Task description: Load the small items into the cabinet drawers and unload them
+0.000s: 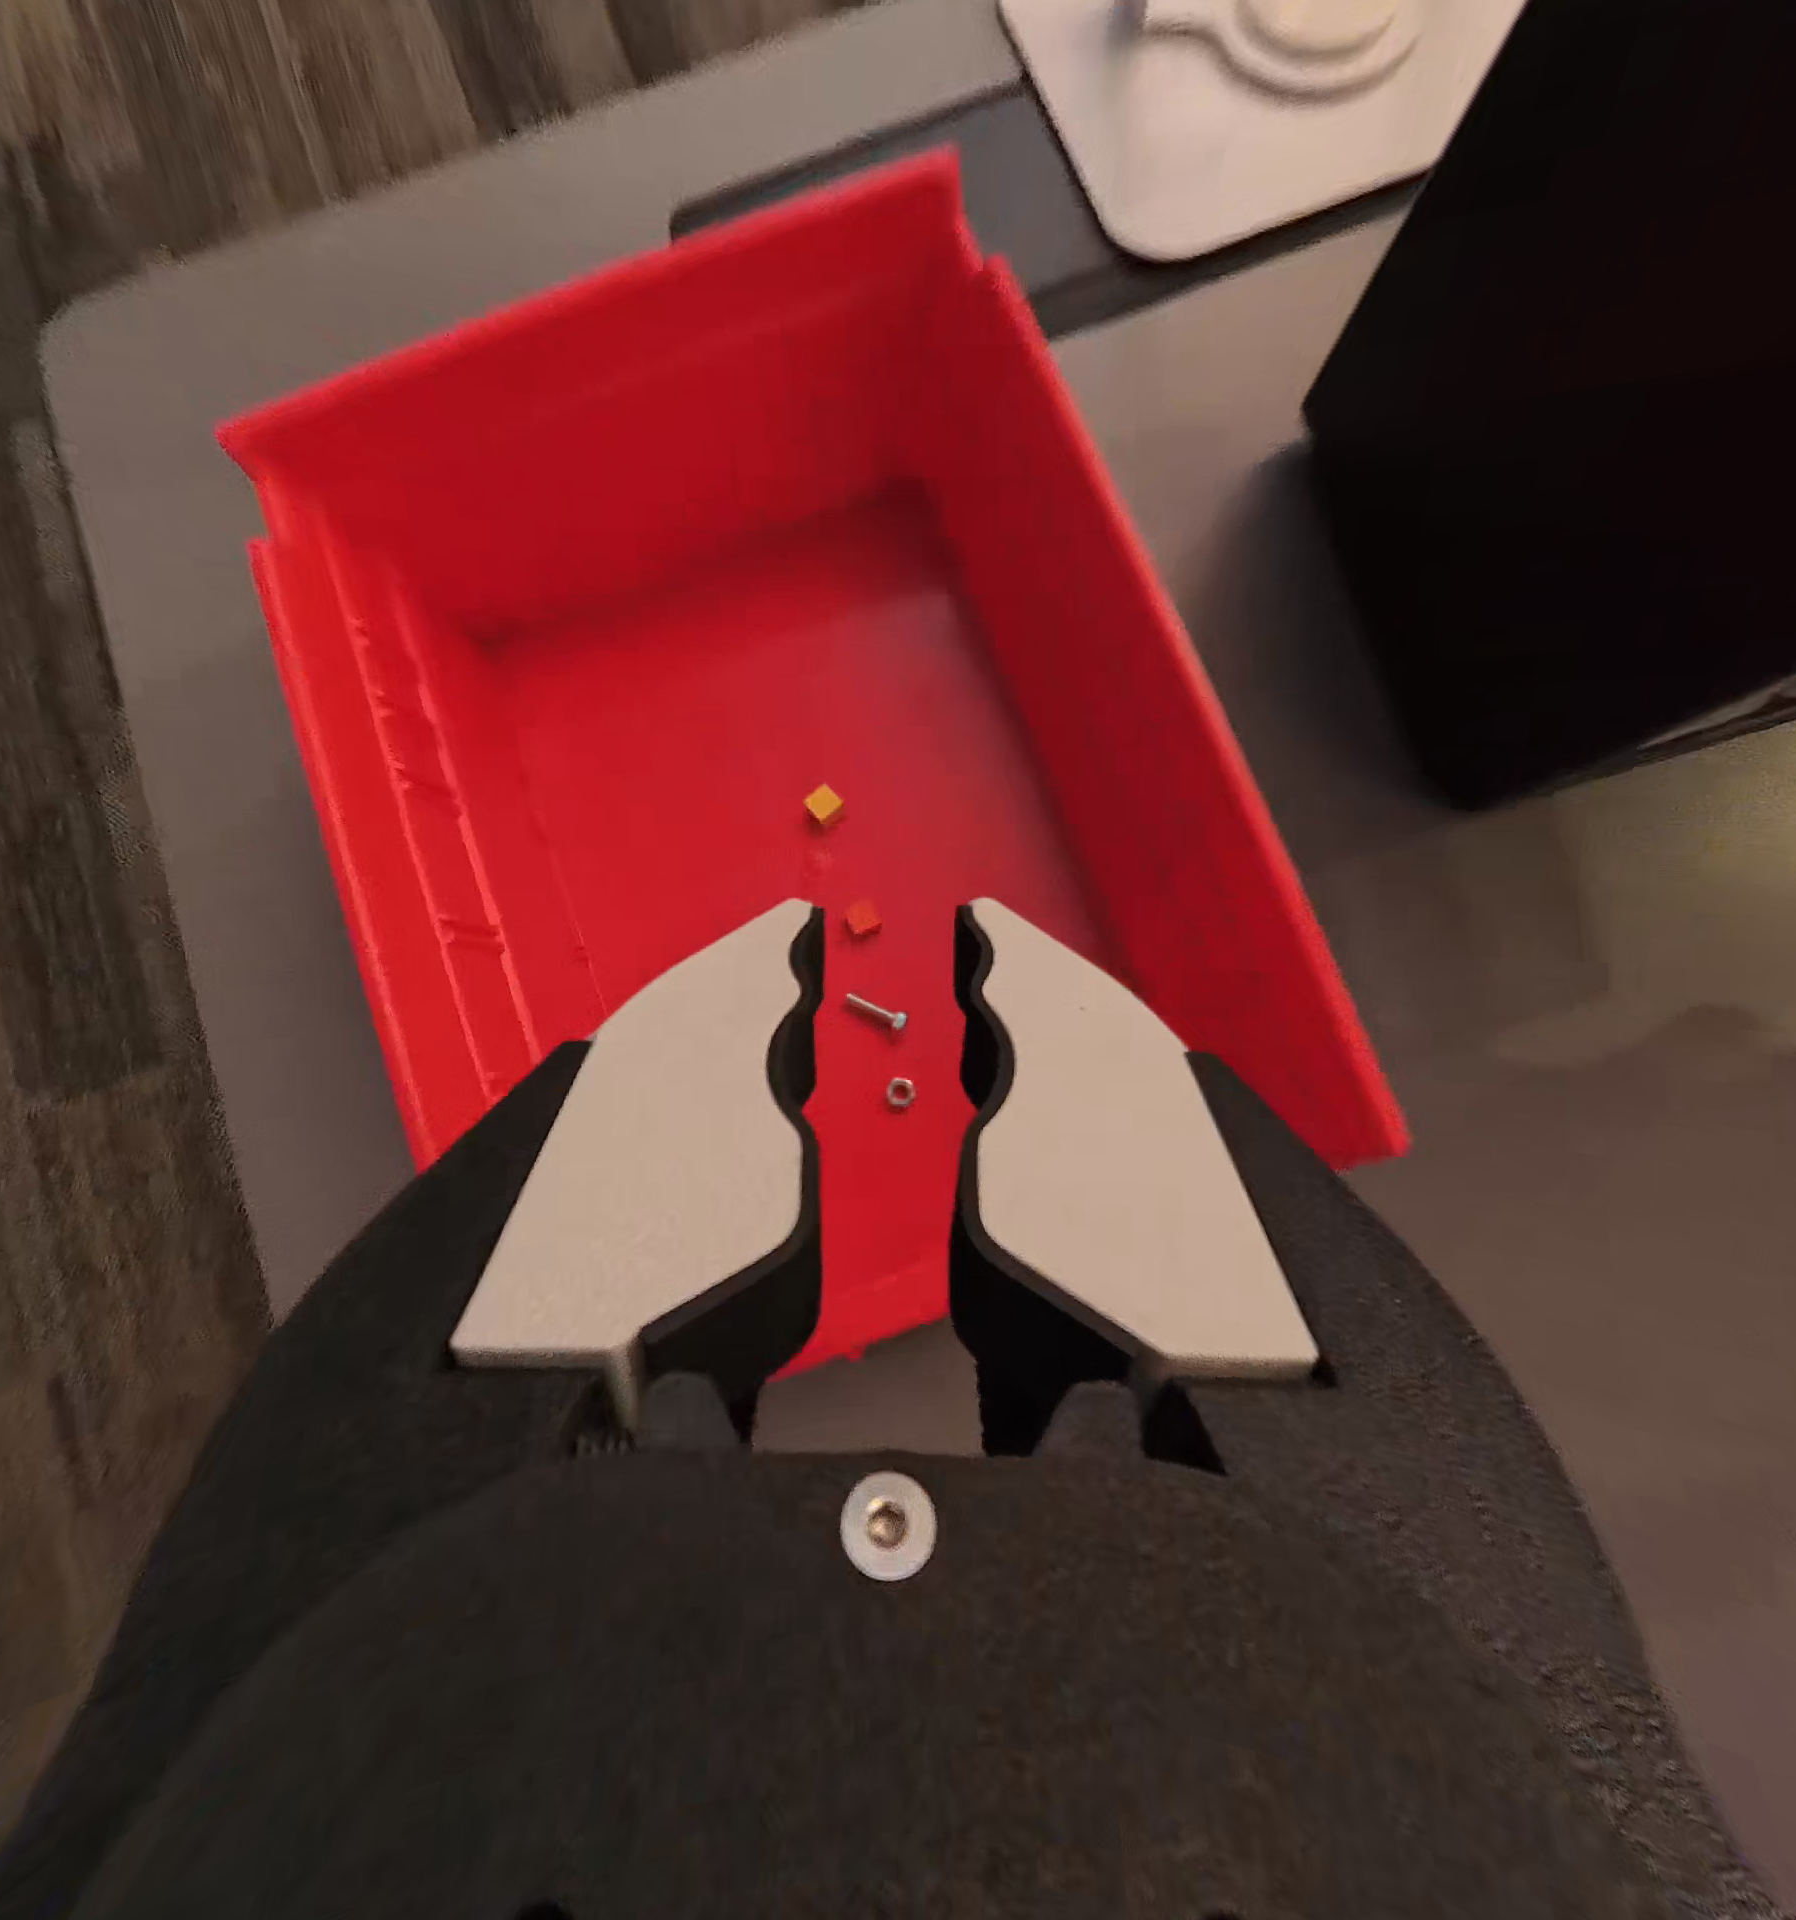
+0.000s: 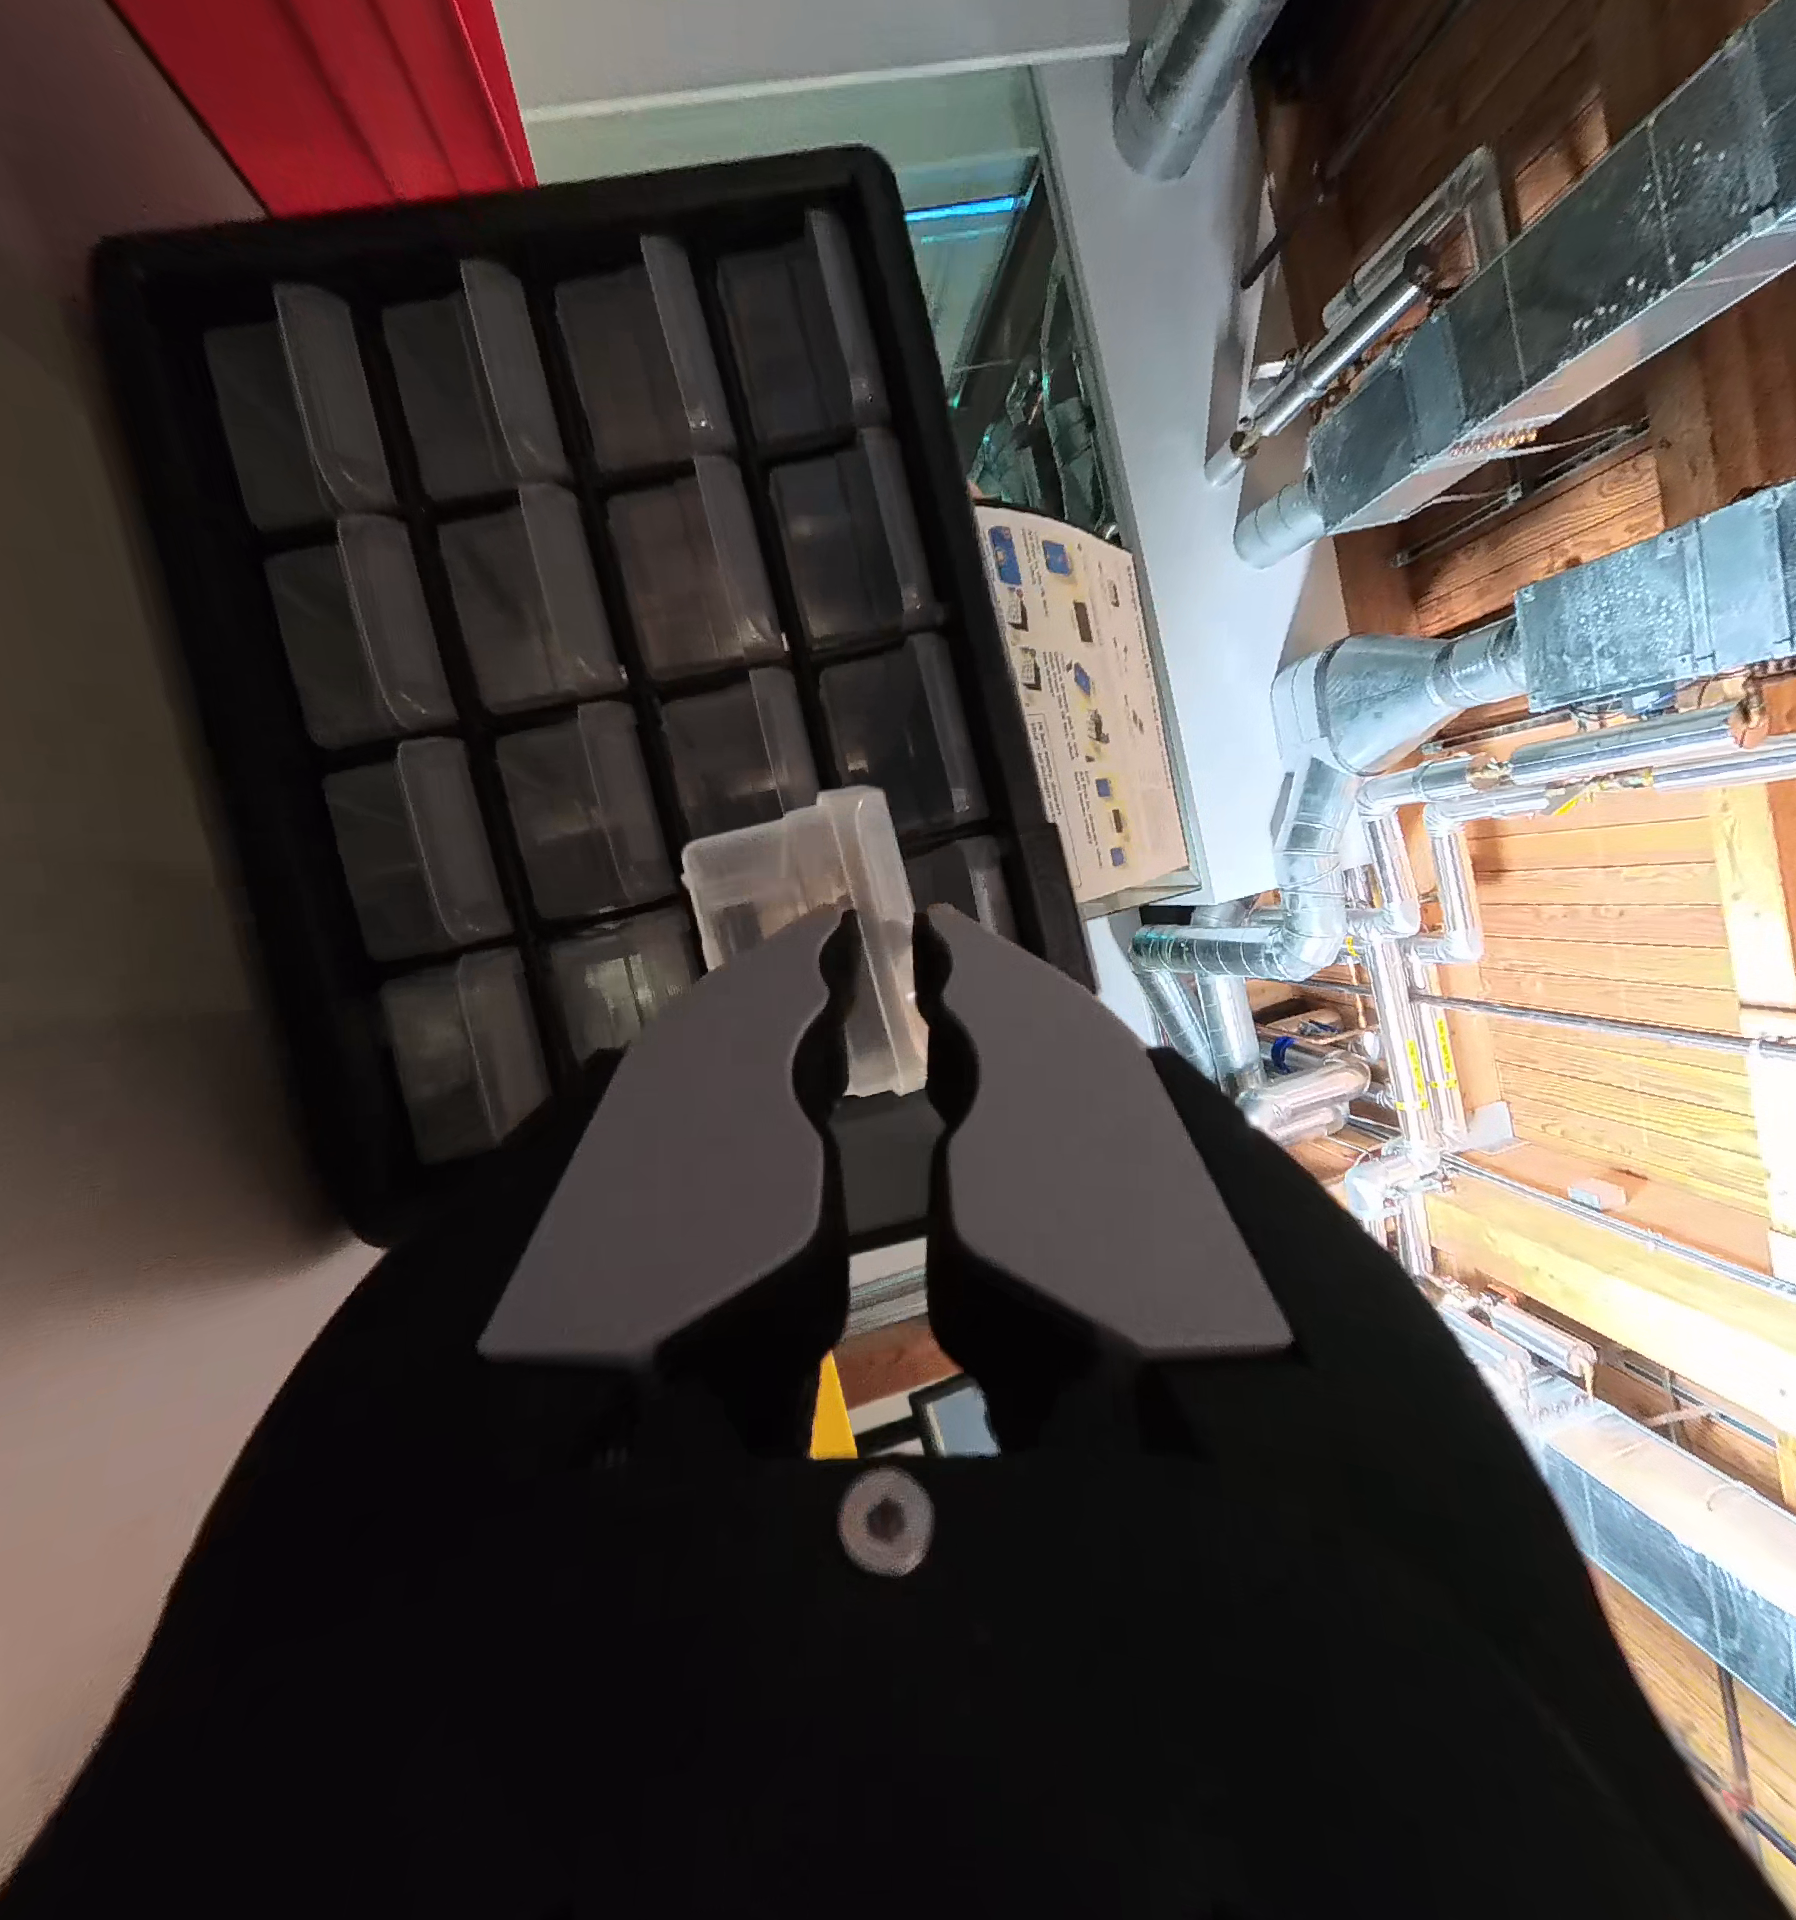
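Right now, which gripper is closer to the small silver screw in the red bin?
Left. The left gripper hangs open above the red bin, the screw showing between its fingers. The right gripper is at the drawer cabinet, around a pulled-out clear drawer.

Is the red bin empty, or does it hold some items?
Not empty. On the floor of the red bin lie a yellow cube, an orange cube, a screw and a nut.

Open-topped red plastic bin leaves clear entry from above; tall black box blocks two o'clock.
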